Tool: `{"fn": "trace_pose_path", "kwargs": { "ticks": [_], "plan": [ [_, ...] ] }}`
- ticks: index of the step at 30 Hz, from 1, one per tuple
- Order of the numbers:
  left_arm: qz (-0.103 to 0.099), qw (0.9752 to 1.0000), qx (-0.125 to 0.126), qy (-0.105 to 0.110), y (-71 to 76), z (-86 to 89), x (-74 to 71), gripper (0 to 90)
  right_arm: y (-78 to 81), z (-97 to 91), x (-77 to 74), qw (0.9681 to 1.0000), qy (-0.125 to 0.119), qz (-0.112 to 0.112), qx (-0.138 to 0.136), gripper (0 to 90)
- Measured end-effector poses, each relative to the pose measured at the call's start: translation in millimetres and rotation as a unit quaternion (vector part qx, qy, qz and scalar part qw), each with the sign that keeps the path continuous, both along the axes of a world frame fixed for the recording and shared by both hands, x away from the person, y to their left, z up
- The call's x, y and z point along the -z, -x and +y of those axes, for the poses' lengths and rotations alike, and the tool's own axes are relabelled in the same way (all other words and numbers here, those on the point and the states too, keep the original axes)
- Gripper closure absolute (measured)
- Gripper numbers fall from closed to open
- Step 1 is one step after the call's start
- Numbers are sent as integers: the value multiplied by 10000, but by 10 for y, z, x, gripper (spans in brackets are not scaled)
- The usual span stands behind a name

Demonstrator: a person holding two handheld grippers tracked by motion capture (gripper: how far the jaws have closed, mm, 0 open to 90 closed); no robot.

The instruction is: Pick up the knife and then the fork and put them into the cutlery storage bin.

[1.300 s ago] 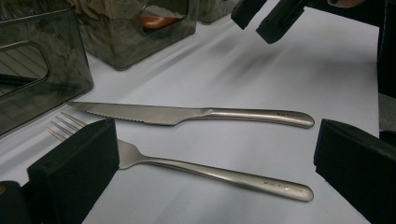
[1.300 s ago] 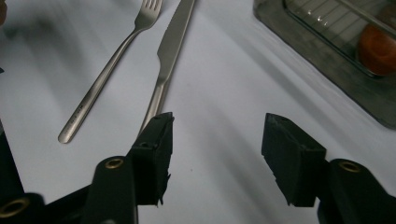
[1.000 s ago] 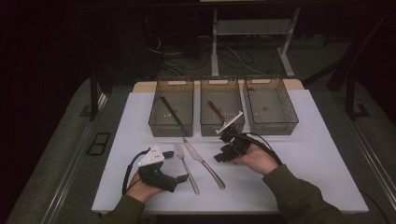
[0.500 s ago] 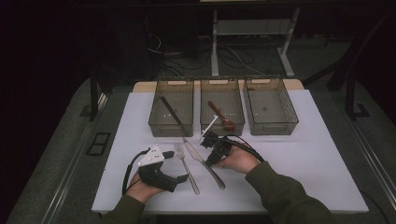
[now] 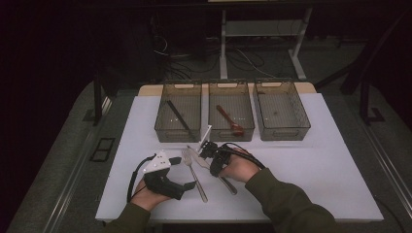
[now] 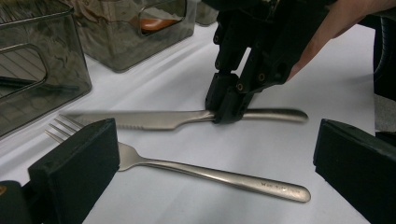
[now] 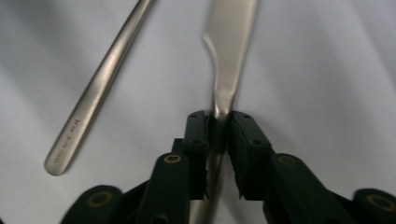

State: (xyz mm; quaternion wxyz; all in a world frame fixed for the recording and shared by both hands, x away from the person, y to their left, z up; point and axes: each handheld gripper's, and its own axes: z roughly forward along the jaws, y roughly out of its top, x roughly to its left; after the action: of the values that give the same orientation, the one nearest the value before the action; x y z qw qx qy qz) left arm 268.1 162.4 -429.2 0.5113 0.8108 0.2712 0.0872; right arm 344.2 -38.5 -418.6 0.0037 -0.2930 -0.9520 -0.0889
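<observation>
Here my right gripper [image 7: 218, 122] had just been closing its jaws, which pinched the knife [image 6: 154, 118] at its neck; it lay flat on the desk [image 5: 316, 165] beside the fork [image 6: 187, 168]. My left gripper [image 6: 210, 158] rested with jaws spread.

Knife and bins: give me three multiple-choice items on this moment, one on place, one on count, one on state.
1. Where does the knife lie?
A. in the middle bin
B. on the table beside the fork
C. in the right bin

2. How many clear bins stand at the far side of the table?
A. two
B. three
C. four

3. How is the right gripper?
A. jaws set on the knife
B. wide open above the fork
C. holding a spoon

Answers: 1 B, knife and fork lie side by side on the white top; 2 B, three bins in a row; 3 A, pads meet the knife's neck.
</observation>
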Motion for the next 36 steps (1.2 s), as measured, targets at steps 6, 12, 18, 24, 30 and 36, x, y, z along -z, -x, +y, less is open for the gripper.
{"fn": "trace_pose_path", "kwargs": {
  "ticks": [6, 12, 18, 24, 30, 36],
  "plan": [
    [-10, 10000, -1, 20, -1, 5, -2, 0, -9, 0, 3, 9999, 58, -58, -59, 782],
    [-7, 10000, -15, 21, 2, 8, -4, 0, -14, -45, 2, 9999, -124, -22, -18, 787],
    [-9, 10000, -29, 28, 2, 11, -6, 0, -56, -224, -20, 9985, -508, -26, 210, 787],
    [1, 10000, -41, 44, 3, 8, -5, 0, -81, -472, -128, 9939, -1042, -157, 312, 788],
    [8, 10000, -43, 64, 1, 8, -4, 0, -35, -701, -234, 9849, -1637, -295, 479, 787],
    [3, 10000, -14, 26, -1, 9, -5, 0, -4, -952, -269, 9760, -2063, -454, 531, 787]
  ]
}}
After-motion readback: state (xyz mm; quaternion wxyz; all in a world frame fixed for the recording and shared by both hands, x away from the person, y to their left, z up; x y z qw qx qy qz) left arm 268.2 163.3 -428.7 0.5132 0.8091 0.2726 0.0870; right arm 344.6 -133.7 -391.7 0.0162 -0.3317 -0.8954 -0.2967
